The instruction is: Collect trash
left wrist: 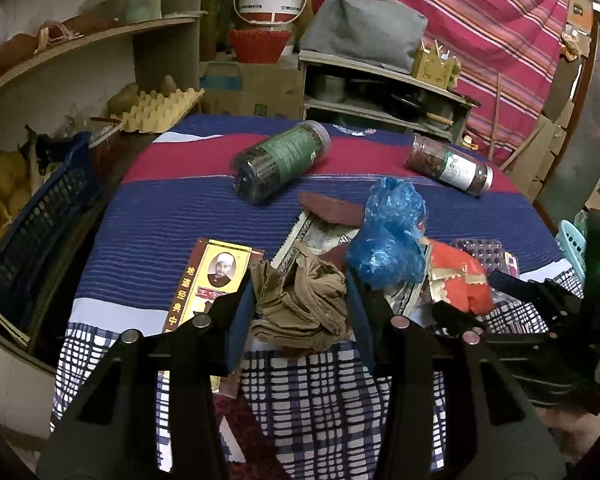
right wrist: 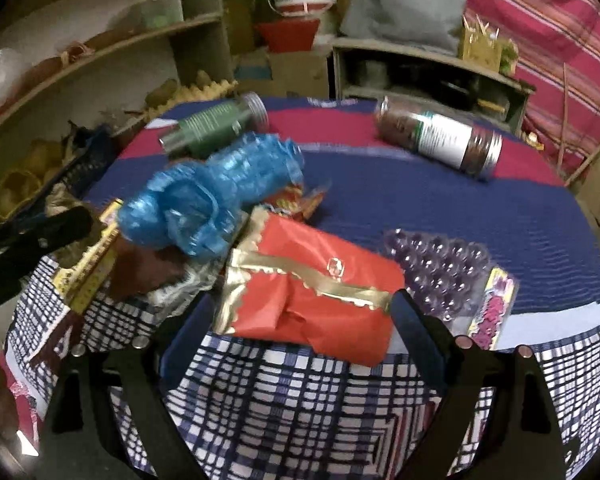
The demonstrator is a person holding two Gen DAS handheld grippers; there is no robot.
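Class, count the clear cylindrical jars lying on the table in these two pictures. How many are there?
2. The green-label jar lies far left; the white-label jar lies far right. Clutter could hide others.

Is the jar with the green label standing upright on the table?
No, the green-labelled jar lies on its side on the striped cloth.
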